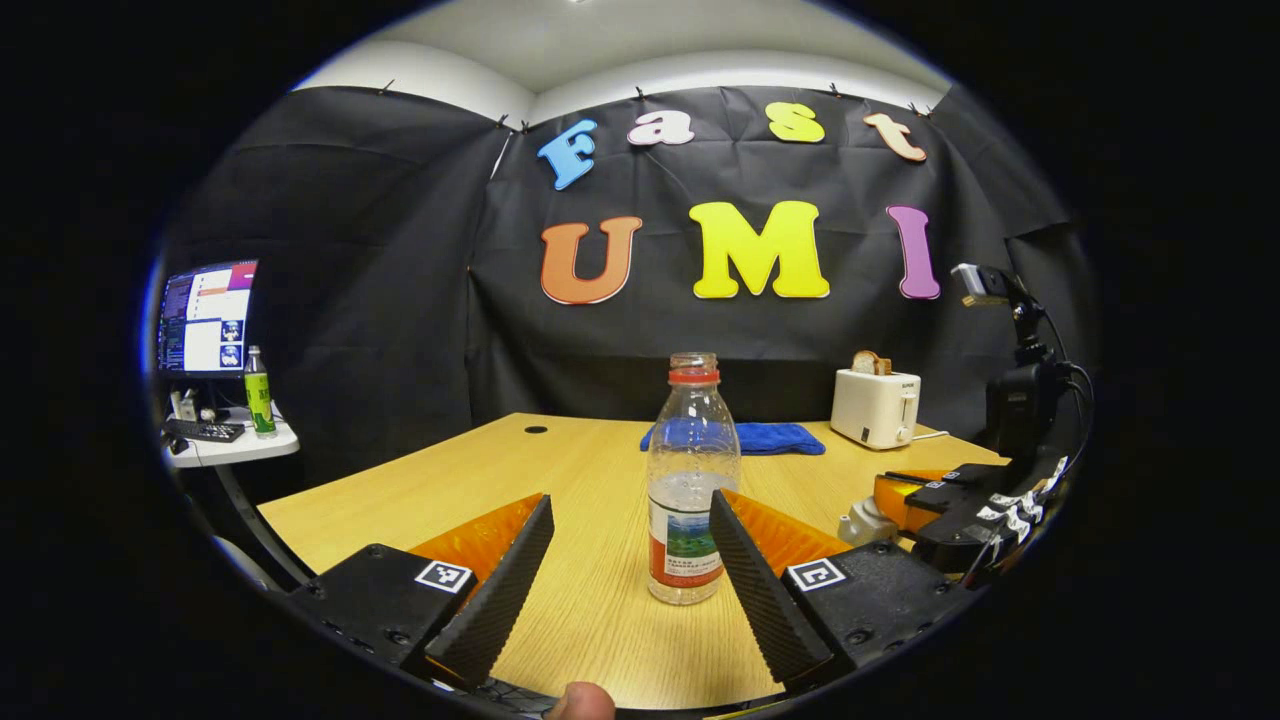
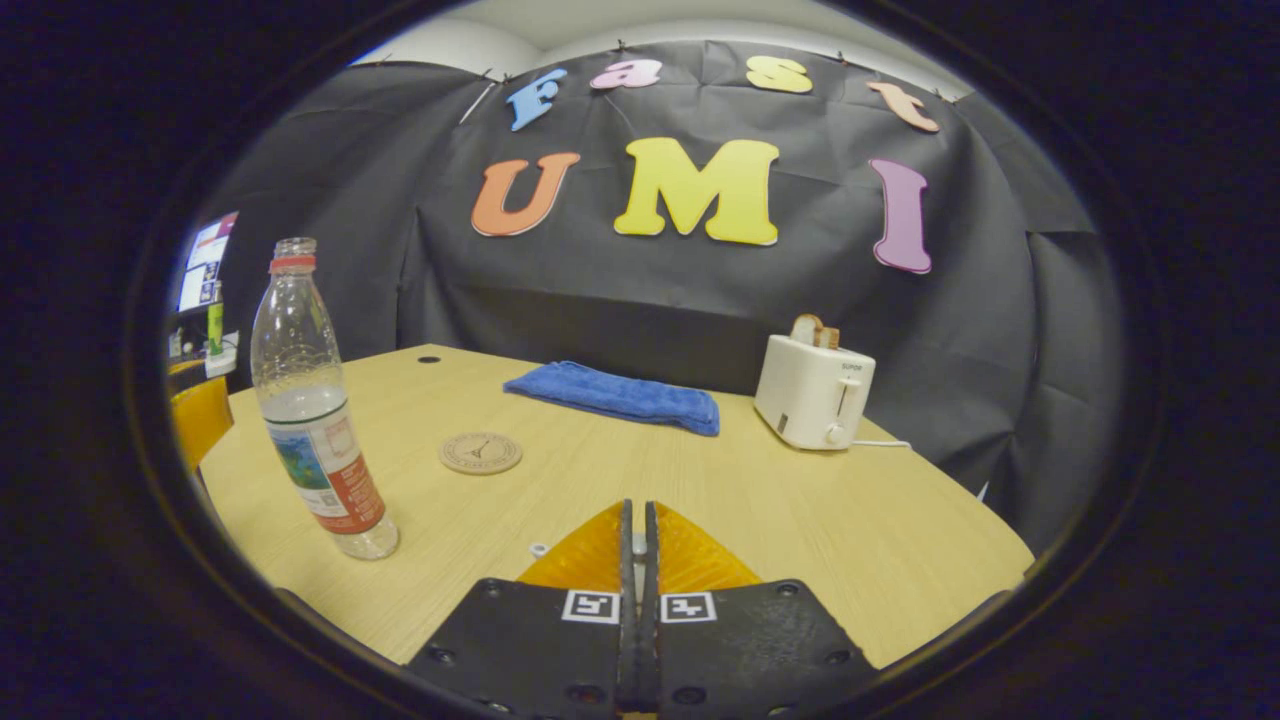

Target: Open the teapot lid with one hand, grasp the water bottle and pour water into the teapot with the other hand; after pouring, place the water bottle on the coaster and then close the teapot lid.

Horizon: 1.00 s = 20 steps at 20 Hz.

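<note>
While water bottle (image 1: 691, 480) stands uncapped, part-full – left gripper (image 1: 630, 550) wide apart around it; right gripper (image 2: 637, 540) pinched together.

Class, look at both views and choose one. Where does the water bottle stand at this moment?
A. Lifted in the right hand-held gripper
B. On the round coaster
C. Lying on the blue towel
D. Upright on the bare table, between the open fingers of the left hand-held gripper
D. The water bottle stands upright on the table between the spread fingers of the left hand-held gripper, and in the right gripper view the coaster lies bare beside it.
</note>
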Each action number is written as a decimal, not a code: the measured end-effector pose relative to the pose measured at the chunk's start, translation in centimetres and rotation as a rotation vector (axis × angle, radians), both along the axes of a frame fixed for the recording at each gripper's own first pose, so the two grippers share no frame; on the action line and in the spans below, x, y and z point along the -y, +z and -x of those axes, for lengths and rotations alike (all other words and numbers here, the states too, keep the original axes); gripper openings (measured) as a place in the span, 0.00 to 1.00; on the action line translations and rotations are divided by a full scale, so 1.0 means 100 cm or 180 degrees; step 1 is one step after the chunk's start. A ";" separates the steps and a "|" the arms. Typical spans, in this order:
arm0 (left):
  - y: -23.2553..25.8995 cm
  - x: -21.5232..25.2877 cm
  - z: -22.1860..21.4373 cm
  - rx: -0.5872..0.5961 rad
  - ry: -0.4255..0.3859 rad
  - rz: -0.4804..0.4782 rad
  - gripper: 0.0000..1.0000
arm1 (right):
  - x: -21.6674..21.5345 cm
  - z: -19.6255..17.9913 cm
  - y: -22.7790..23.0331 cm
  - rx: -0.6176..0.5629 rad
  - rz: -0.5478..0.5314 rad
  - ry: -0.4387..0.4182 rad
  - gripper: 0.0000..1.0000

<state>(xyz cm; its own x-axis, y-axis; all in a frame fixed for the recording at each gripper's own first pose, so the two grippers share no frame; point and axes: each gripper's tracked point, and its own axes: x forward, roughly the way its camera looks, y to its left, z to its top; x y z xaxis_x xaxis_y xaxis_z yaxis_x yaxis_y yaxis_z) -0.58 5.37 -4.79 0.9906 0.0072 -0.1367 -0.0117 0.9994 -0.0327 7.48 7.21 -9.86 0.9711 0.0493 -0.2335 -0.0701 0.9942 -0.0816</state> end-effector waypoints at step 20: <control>-0.061 0.039 -0.048 -0.0547 -0.0393 0.0129 0.99 | 0.023 0.026 0.033 0.0092 -0.0111 0.0255 0.00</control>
